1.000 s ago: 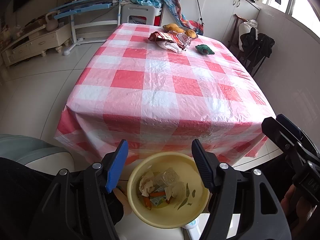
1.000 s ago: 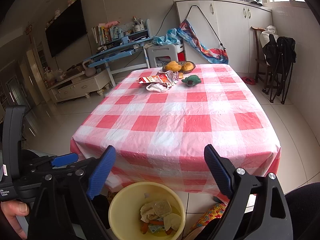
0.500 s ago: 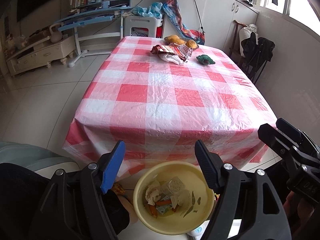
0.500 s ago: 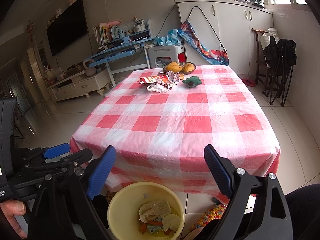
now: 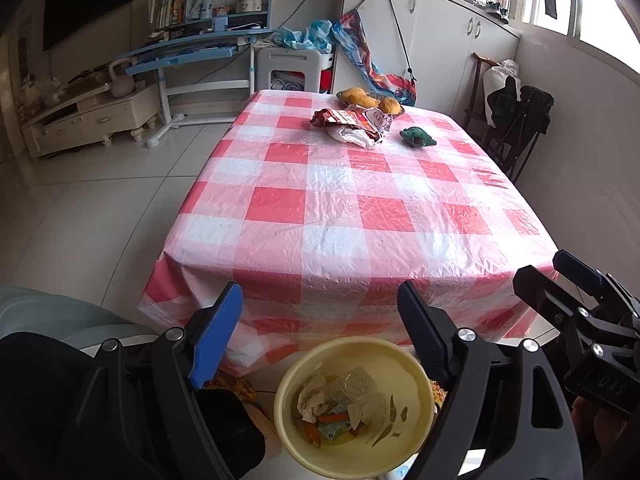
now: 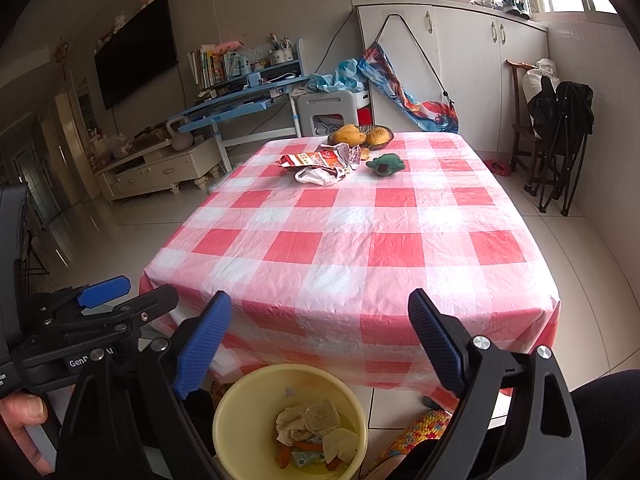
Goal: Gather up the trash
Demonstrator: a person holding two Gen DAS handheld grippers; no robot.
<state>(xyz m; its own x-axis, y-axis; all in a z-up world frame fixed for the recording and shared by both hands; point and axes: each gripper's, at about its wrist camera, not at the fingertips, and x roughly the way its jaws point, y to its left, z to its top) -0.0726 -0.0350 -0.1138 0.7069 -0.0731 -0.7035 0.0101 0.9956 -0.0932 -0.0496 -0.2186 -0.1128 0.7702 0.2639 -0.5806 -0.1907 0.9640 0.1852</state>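
With each empty gripper, left (image 5: 320,328) and right (image 6: 320,336), gaping wide, reach across the tabletop (image 5: 340,208) and pinch the crumpled wrappers (image 5: 352,124) low.

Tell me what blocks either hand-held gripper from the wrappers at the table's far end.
Nothing visible. Bare tablecloth lies between the open right hand-held gripper, the open left hand-held gripper and the wrappers. The green toy and fruit bowl sit beside and behind them.

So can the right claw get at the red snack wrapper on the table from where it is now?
Probably not yet. The right claw hangs open over the yellow bin, off the table's near edge, while the red snack wrapper lies at the far end. Nothing on the checked tablecloth blocks the way.
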